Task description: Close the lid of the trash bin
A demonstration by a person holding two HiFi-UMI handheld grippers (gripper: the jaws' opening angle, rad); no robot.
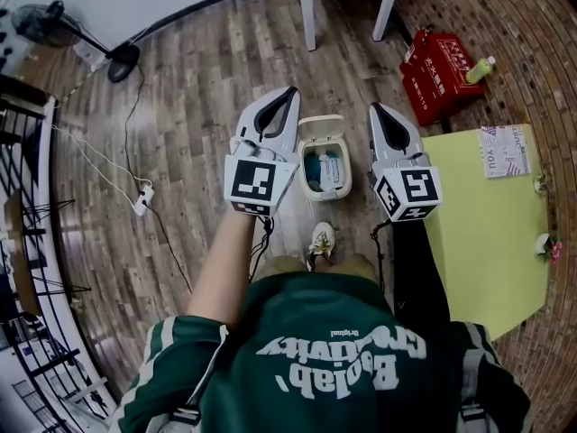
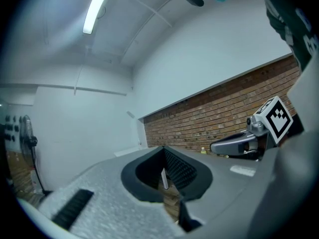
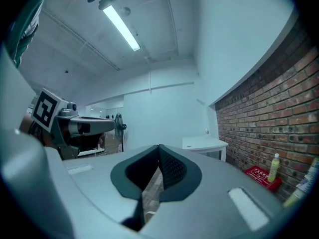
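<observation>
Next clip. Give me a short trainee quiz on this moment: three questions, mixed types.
1. True or false: the lid of the trash bin is already shut.
2. Multiple choice: the bin stands
A) on the yellow table
B) on the floor, seen between the left tool and the right tool
C) on top of the red box
3. Short answer: what do the two tools hold?

Key: 1 false, the lid stands open. 2 B. 3 nothing; both have their jaws together.
</observation>
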